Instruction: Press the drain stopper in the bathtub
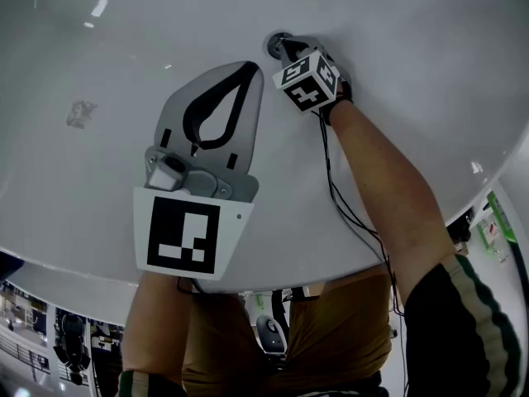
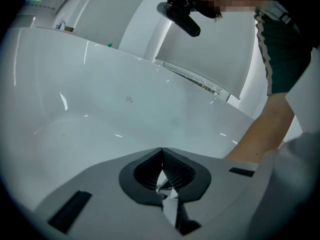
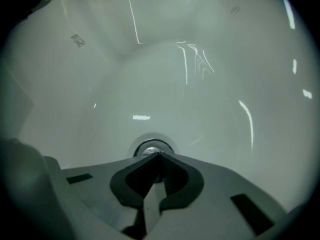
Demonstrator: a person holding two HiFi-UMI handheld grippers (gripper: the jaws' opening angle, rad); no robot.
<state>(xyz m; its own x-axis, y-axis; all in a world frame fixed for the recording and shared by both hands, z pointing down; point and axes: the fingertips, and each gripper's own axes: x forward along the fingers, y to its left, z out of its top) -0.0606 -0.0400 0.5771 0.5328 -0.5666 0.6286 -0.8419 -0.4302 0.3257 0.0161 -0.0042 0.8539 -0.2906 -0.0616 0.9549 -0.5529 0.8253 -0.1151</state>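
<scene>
The left gripper (image 1: 246, 69) hung left of the drain stopper (image 3: 151, 147) and nearer the person, its fingers together with nothing between them. The stopper, a round metal disc, sat in the floor of the bathtub (image 1: 413, 31), straight ahead of the right gripper (image 3: 156, 155). That gripper's fingers were likewise closed tip to tip and empty, aimed at the stopper, so it was plainly the nearer one for the press. The tips covered the stopper's near edge, and in the head view the marker cube (image 1: 307, 81) hid that spot, so contact could not be told.
</scene>
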